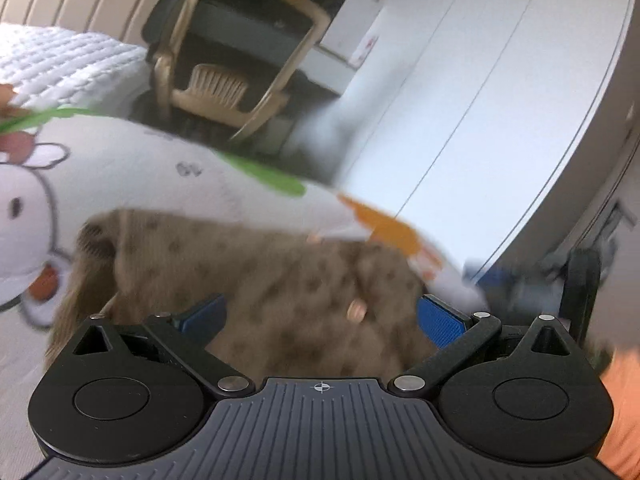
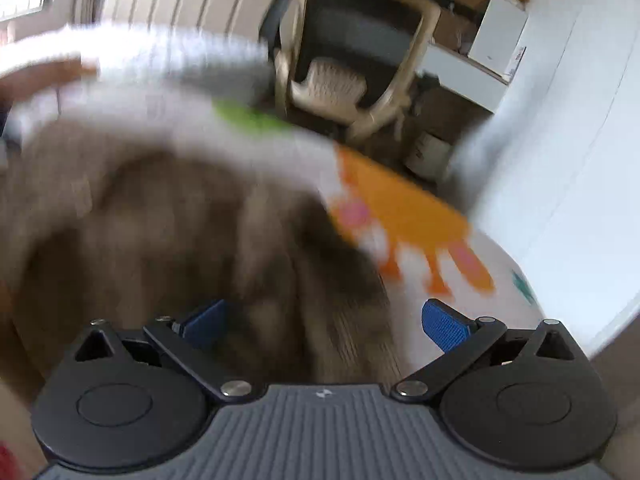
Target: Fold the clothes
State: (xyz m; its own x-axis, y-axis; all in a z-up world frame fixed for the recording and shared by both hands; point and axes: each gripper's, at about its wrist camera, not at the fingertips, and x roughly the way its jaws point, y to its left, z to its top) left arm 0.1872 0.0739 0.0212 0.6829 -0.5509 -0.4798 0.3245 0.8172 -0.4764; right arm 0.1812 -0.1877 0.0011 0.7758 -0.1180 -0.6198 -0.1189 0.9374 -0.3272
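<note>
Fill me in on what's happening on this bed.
A person holding a gripper in each hand is working on a brown spotted garment that lies rumpled on a cartoon-print sheet. The left gripper and the right gripper are both open, hanging over the fabric and gripping nothing. Both views are blurred, so no fold can be made out yet.

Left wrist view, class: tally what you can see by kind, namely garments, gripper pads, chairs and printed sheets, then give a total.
Brown spotted garment: 1
Blue gripper pads: 2
Beige chair: 1
Cartoon-print sheet: 1
Total: 5
</note>
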